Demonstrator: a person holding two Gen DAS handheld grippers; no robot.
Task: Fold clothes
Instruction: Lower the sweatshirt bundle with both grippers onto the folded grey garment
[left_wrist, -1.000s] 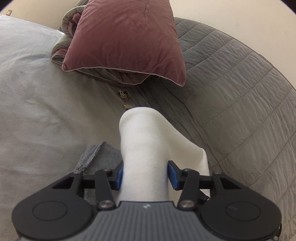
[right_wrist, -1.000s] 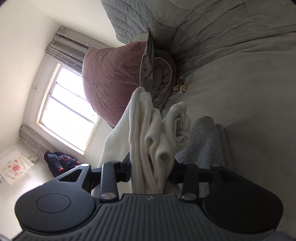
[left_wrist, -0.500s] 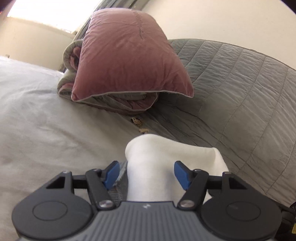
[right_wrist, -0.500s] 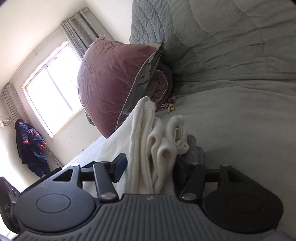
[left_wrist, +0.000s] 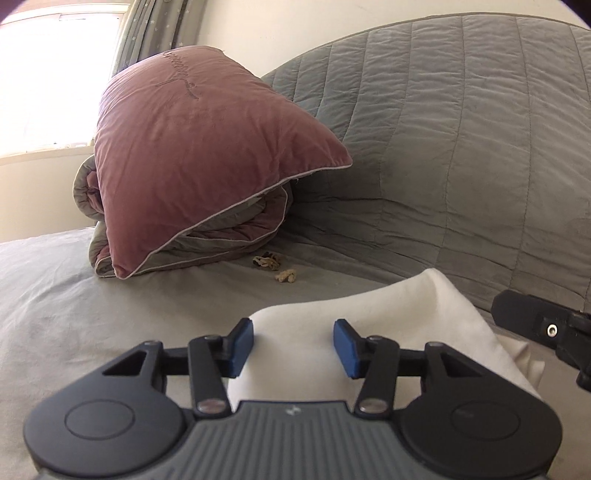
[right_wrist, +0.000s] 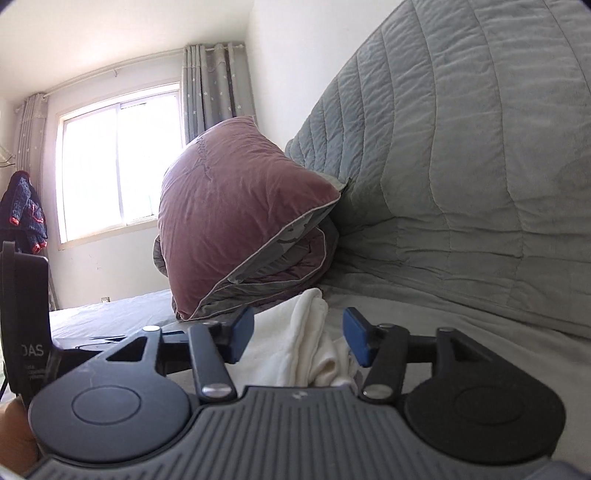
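A white folded garment (left_wrist: 369, 317) lies on the grey bed sheet (left_wrist: 110, 314). My left gripper (left_wrist: 294, 343) sits low over its near edge, one blue pad on either side. Those jaws are closing, with cloth between them, and the pads do not visibly press on it. In the right wrist view the same garment (right_wrist: 295, 339) shows bunched folds between the pads of my right gripper (right_wrist: 298, 338). These jaws are closing too, and a strip of sheet shows between the folds and the right pad (right_wrist: 356, 341).
A mauve pillow (left_wrist: 192, 155) leans on a rolled grey quilt (left_wrist: 229, 236) ahead. The quilted grey headboard cover (left_wrist: 461, 147) rises on the right. Small tan scraps (left_wrist: 275, 266) lie on the sheet. A window (right_wrist: 114, 162) and a hanging dark garment (right_wrist: 26, 210) are far left.
Both grippers have rolled to level and come down. The white garment, held up a second ago, now lies on the bed, and both pairs of pads have let go of it.
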